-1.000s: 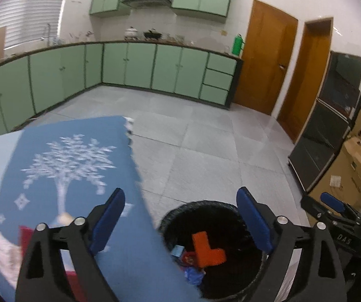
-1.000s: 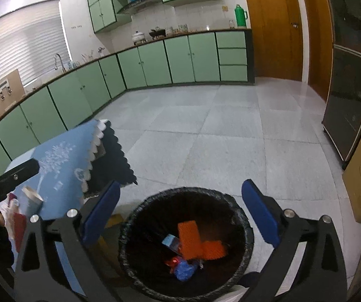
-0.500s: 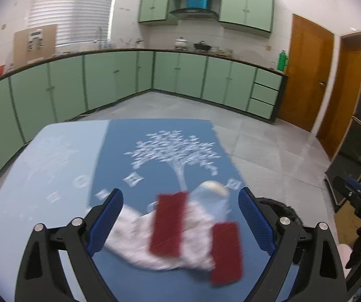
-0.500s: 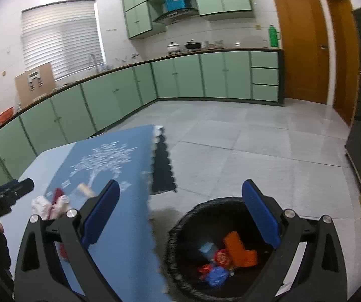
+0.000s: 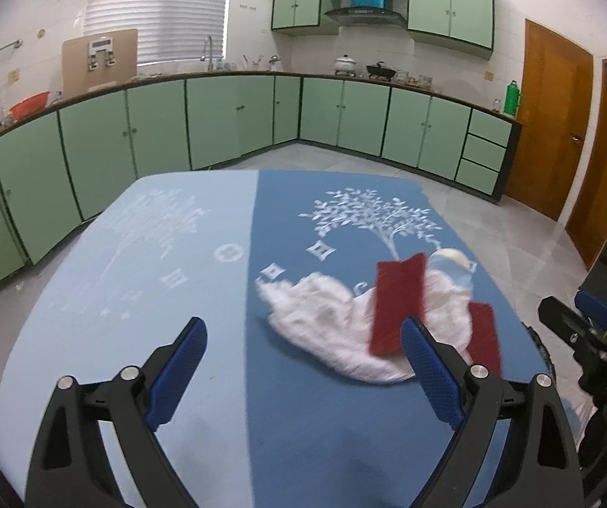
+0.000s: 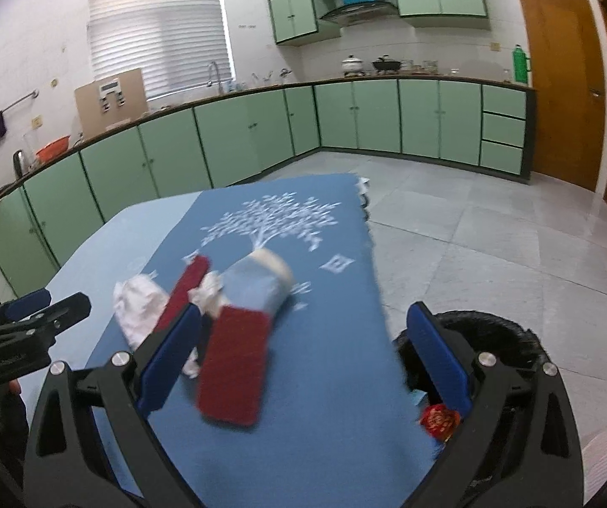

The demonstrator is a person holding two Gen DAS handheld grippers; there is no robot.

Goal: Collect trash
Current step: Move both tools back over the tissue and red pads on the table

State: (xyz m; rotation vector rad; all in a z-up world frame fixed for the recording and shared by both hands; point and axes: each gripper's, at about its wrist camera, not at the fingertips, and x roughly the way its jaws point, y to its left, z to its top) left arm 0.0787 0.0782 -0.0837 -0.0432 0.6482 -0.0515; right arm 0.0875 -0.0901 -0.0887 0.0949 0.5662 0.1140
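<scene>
Hand-held grippers (image 5: 303, 364) (image 6: 310, 349) agape; two red packets (image 6: 233, 368) (image 6: 187, 290).

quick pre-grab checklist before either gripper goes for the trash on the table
1. Left gripper open and empty: ok, fingers spread, nothing between them.
2. Right gripper open and empty: ok.
3. Trash left on the tablecloth: ok, white crumpled paper, two red packets and a blue paper cup lying on its side.
4. Items separate enough for a single pick: not ok, one red packet lies on the paper and the pile overlaps.
5. Bin within reach: ok, black-lined bin sits beside the table edge, by the right gripper.
6. Sharp view of targets: not ok, the trash is motion-blurred in both views.
</scene>
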